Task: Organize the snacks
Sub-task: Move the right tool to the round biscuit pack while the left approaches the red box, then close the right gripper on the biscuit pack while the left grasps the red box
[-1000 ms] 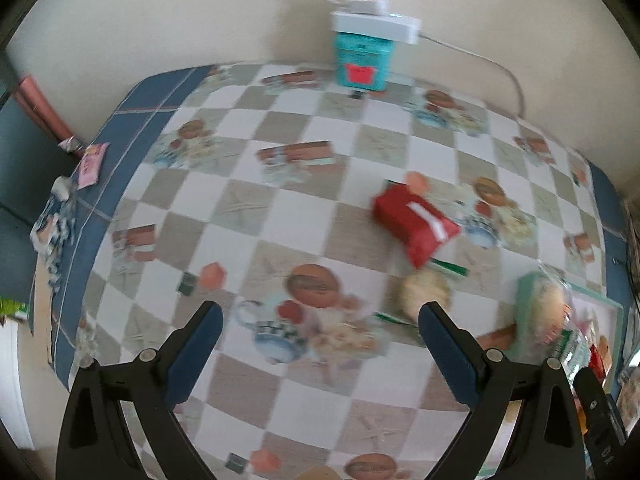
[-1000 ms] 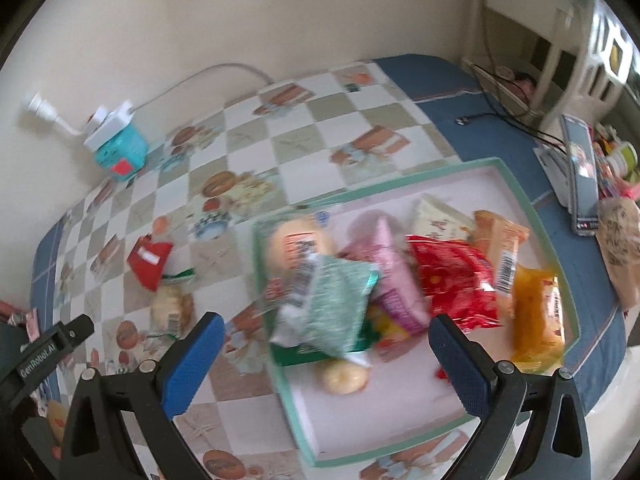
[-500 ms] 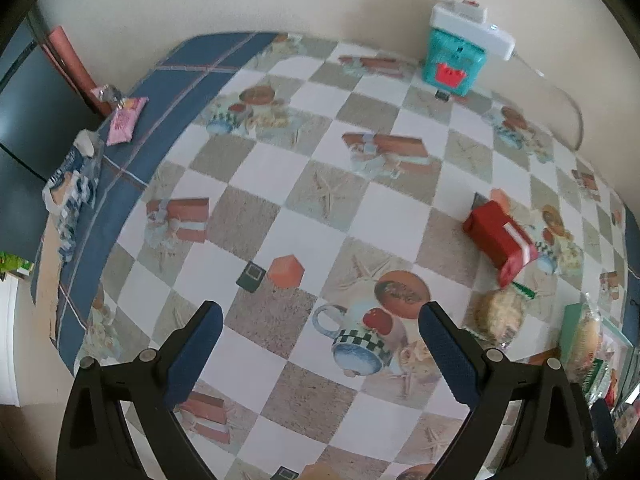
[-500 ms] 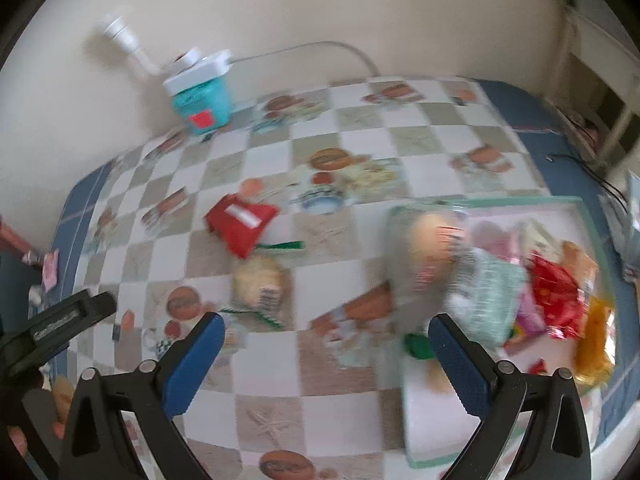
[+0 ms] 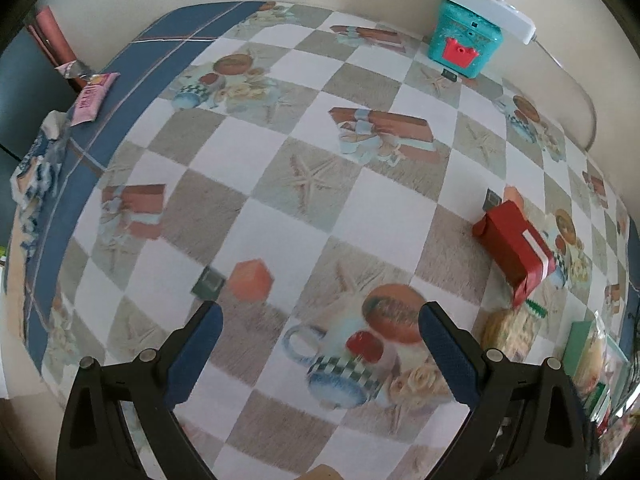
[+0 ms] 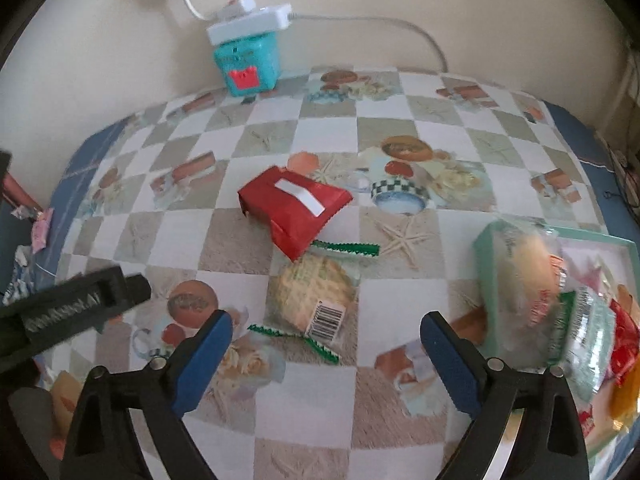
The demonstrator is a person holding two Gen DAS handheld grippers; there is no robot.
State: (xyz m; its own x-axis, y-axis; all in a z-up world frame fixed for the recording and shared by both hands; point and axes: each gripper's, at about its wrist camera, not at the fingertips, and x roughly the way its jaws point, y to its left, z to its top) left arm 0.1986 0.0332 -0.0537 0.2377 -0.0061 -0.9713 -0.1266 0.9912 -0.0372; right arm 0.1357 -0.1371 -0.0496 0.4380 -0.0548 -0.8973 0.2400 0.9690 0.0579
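Observation:
A red snack packet (image 6: 294, 210) with a white strip lies on the patterned tablecloth; it also shows in the left wrist view (image 5: 514, 250). In front of it lies a clear-wrapped round bun with green ends (image 6: 314, 298), also in the left wrist view (image 5: 506, 330). A mint-rimmed tray (image 6: 486, 240) at the right holds several snack packets, a wrapped bun (image 6: 530, 270) on its near corner. My right gripper (image 6: 326, 332) is open and empty, just short of the bun. My left gripper (image 5: 318, 326) is open and empty over bare cloth, left of both snacks.
A teal box (image 6: 248, 66) with a white power strip (image 6: 250, 24) on top stands against the back wall. A pink wrapper (image 5: 90, 98) and crumpled paper (image 5: 34, 172) lie on the blue border at the left table edge. The left gripper's body (image 6: 76, 304) shows at left.
Both grippers have swung left. The right view has turned from the tray to the red packet and bun. The left gripper has moved away from the snacks, over bare cloth.

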